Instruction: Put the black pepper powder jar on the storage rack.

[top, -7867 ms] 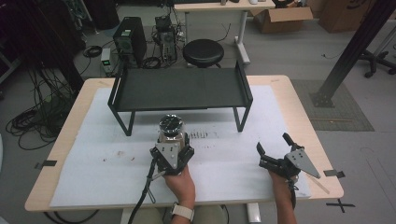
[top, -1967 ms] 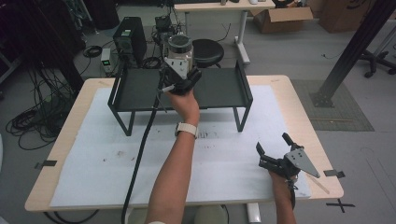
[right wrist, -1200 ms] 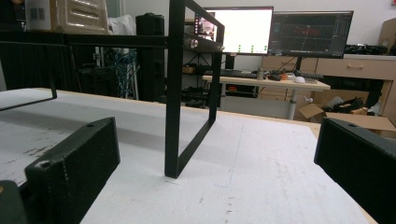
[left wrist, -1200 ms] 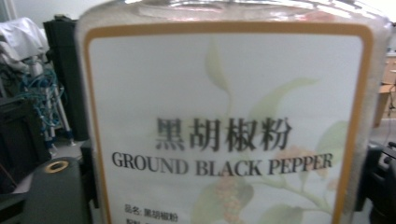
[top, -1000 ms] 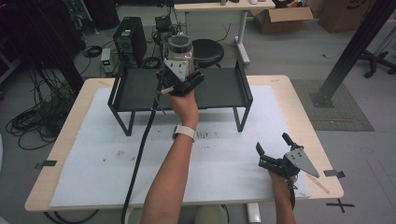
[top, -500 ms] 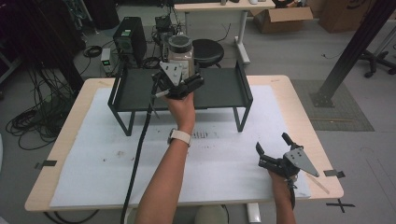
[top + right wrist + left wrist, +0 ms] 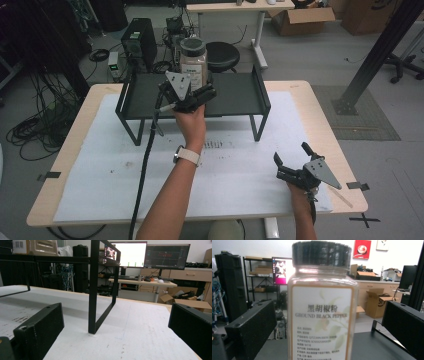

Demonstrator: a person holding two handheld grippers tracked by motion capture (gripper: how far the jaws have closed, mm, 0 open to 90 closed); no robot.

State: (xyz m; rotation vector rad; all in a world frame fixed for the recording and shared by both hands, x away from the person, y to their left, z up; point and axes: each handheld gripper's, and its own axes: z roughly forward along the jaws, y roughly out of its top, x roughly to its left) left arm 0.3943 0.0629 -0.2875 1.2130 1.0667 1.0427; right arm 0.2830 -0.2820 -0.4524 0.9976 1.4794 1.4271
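On the white-covered table point(image 7: 100, 190), a black metal shelf rack point(image 7: 235, 95) bears a clear, black-lidded jar of ground black pepper point(image 7: 193, 60). The left gripper point(image 7: 192, 92), jaws just spread, straddles it untouching; the right gripper point(image 7: 287, 165) rests spread.

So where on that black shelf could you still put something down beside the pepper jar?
The black shelf is bare right of the ground black pepper jar, up to its right side wall, and left of it too. The middle is crowded: the open left gripper sits just before the jar.
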